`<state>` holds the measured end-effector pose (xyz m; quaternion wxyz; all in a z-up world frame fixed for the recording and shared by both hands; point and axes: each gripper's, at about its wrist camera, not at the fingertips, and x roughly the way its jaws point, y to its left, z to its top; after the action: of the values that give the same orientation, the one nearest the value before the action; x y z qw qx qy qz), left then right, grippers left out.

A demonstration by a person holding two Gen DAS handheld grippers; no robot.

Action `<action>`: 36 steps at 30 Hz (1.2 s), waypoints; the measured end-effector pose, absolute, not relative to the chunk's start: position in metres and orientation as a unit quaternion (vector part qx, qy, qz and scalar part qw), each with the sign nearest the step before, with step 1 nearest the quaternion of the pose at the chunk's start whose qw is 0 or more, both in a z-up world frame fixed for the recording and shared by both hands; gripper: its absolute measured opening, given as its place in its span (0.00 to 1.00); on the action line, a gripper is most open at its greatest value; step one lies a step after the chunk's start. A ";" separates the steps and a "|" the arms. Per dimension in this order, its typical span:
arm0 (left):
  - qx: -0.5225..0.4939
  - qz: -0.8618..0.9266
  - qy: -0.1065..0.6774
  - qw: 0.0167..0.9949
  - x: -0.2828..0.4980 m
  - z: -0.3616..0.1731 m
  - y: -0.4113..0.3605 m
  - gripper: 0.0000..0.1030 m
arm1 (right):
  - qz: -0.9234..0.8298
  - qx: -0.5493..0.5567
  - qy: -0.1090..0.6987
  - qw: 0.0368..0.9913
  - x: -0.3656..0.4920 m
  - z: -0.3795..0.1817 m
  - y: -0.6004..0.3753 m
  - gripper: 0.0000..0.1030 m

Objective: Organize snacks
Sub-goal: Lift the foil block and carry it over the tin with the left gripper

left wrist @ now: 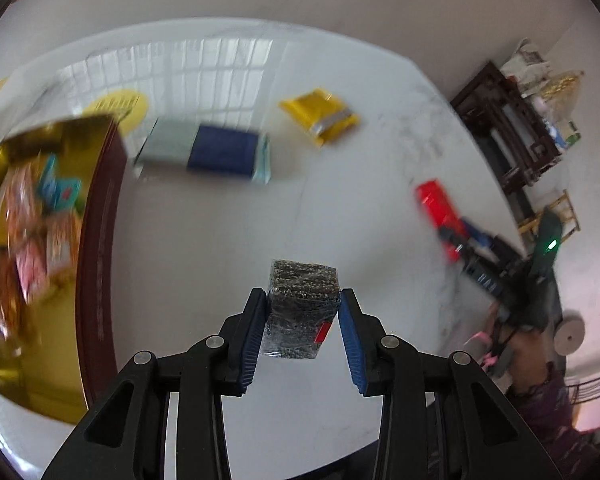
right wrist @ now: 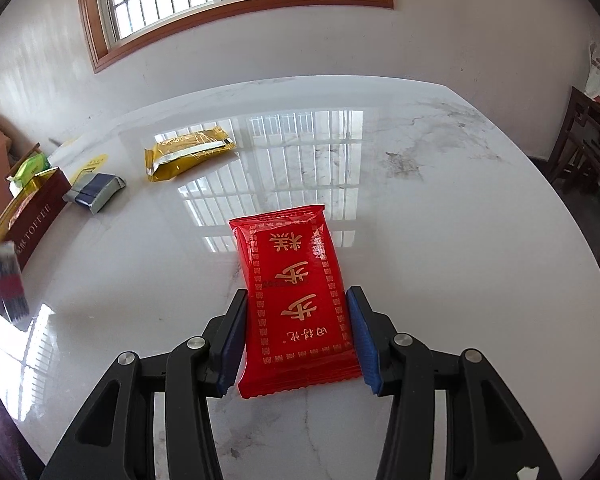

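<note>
My left gripper [left wrist: 303, 292] is shut on a dark seeded snack block [left wrist: 300, 304] in clear wrap with a red tab, held above the white marble table [left wrist: 203, 248]. The view is blurred by motion. At its left stands a gold tin box with maroon sides [left wrist: 99, 240], several snack packets inside. My right gripper [right wrist: 296, 292] is shut on a red snack packet [right wrist: 295, 280] with gold lettering, which lies flat and low over the table [right wrist: 420, 240]. The same red packet [left wrist: 436, 208] shows at the right of the left wrist view.
A yellow packet [right wrist: 187, 154] and a blue-and-grey packet [right wrist: 95, 190] lie toward the far side, beside the maroon box [right wrist: 39, 216]. Dark wooden furniture [left wrist: 508, 128] stands beyond the table's right edge. A person's arm [left wrist: 540, 360] is at lower right.
</note>
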<state>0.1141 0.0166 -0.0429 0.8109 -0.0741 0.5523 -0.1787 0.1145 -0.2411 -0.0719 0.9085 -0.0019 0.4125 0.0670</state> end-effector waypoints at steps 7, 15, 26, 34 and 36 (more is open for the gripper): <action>-0.046 -0.157 0.554 0.816 0.120 -0.055 0.004 0.37 | 0.068 -0.003 0.413 0.908 0.114 -0.072 -0.241 0.46; 0.009 -0.145 0.551 0.822 0.116 -0.067 -0.013 0.37 | 0.068 -0.009 0.417 0.906 0.116 -0.072 -0.239 0.60; 0.003 -0.139 0.561 0.816 0.115 -0.085 -0.011 0.36 | 0.050 -0.032 0.435 0.899 0.130 -0.070 -0.223 0.43; -0.026 -0.130 0.537 0.833 0.101 -0.080 -0.001 0.34 | 0.083 0.055 0.423 0.901 0.124 -0.063 -0.226 0.41; -0.035 -0.129 0.527 0.839 0.096 -0.072 0.001 0.34 | 0.089 0.070 0.417 0.902 0.122 -0.062 -0.222 0.41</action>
<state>0.0957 0.0013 -0.0715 0.8394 -0.0349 0.5268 -0.1289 0.1219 -0.2217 -0.0620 0.9020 0.0696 0.4167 0.0890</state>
